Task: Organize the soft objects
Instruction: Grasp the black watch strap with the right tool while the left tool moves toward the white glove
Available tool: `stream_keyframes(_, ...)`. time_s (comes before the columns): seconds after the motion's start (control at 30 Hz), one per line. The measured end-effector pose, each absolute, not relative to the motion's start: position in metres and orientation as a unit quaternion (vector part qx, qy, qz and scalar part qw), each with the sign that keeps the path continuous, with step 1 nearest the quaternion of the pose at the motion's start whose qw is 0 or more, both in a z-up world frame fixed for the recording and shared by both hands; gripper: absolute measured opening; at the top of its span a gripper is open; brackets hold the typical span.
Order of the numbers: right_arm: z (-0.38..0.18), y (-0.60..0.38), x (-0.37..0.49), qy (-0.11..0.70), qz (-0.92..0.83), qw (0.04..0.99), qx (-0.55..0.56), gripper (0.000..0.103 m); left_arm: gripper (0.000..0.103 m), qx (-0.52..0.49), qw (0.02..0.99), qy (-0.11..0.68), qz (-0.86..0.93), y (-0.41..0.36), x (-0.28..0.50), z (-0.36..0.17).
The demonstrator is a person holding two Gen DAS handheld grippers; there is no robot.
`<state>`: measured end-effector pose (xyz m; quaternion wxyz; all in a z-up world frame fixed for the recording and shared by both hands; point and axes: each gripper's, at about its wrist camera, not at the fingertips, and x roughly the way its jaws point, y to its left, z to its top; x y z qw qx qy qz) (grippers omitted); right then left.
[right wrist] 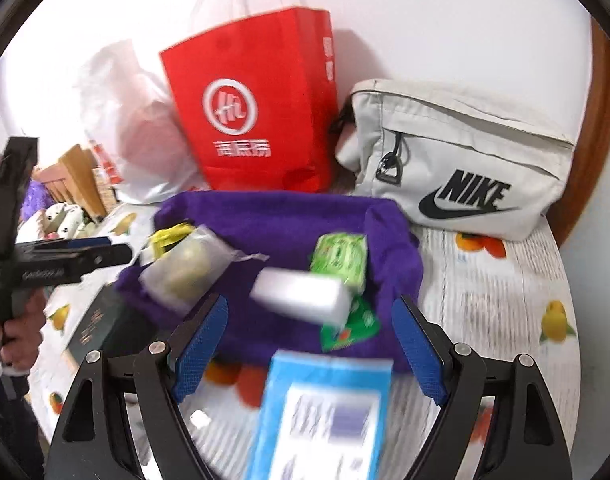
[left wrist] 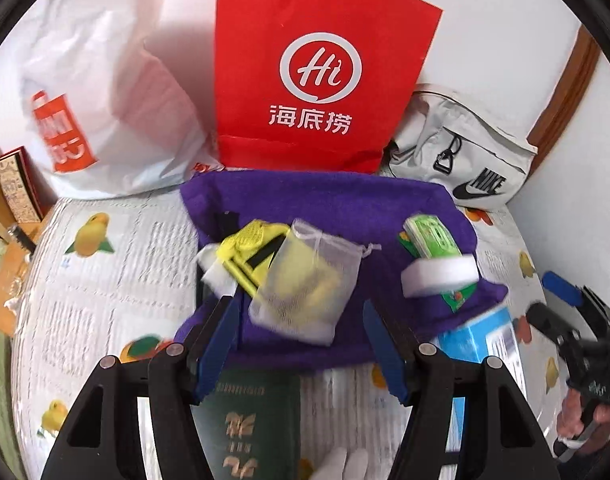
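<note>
A purple towel (left wrist: 325,208) lies bunched on the table. On it rest a white mesh pouch (left wrist: 305,276) with something yellow inside, a yellow packet (left wrist: 249,248), a white sponge block (left wrist: 439,276) and a green tissue pack (left wrist: 433,236). My left gripper (left wrist: 299,306) hovers open over the towel's near edge. The pouch lies just past its blue pads (left wrist: 221,340), untouched. My right gripper (right wrist: 311,302) is open too, above the near right of the towel (right wrist: 289,220). The sponge block (right wrist: 301,292) and tissue pack (right wrist: 339,258) sit just beyond its tips. Both views are blurred.
A red paper bag (left wrist: 317,68), a white plastic bag (left wrist: 93,92) and a pale Nike pouch (right wrist: 465,160) stand against the wall behind the towel. A green booklet (left wrist: 253,420) and a blue box (right wrist: 325,408) lie on the fruit-print tablecloth (left wrist: 105,280) in front.
</note>
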<state>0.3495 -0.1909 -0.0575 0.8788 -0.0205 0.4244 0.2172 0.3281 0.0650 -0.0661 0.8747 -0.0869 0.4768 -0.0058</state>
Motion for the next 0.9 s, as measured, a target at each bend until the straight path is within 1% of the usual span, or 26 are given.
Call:
stream_keyframes(0.27, -0.063, -0.186, 0.268, 0.42, 0.221, 0.879, -0.042, 0.083, 0.063, -0.088, 0.875, 0.477, 0.01, 0.073, 0.271, -0.064)
stream_keyframes(0.4, -0.076, -0.187, 0.234, 0.438, 0.24, 0.865, -0.04, 0.07, 0.063, -0.098, 0.873, 0.477, 0.015, 0.083, 0.241, -0.067)
stream_keyframes(0.53, -0.093, -0.191, 0.203, 0.452, 0.237, 0.858, -0.052, 0.069, 0.063, -0.107, 0.871, 0.48, 0.015, 0.091, 0.215, -0.074)
stream_keyframes(0.67, -0.115, -0.196, 0.188, 0.467, 0.225, 0.853, -0.063, 0.069, 0.063, -0.115, 0.865, 0.488, 0.018, 0.1, 0.197, -0.086)
stream_keyframes(0.8, -0.141, -0.194, 0.19, 0.476, 0.21, 0.849, -0.096, 0.069, 0.063, -0.124, 0.858, 0.498, 0.019, 0.104, 0.181, -0.102)
stream_keyframes(0.9, -0.155, -0.193, 0.196, 0.486, 0.211, 0.842, -0.097, 0.065, 0.063, -0.128, 0.853, 0.506, 0.02, 0.107, 0.173, -0.112)
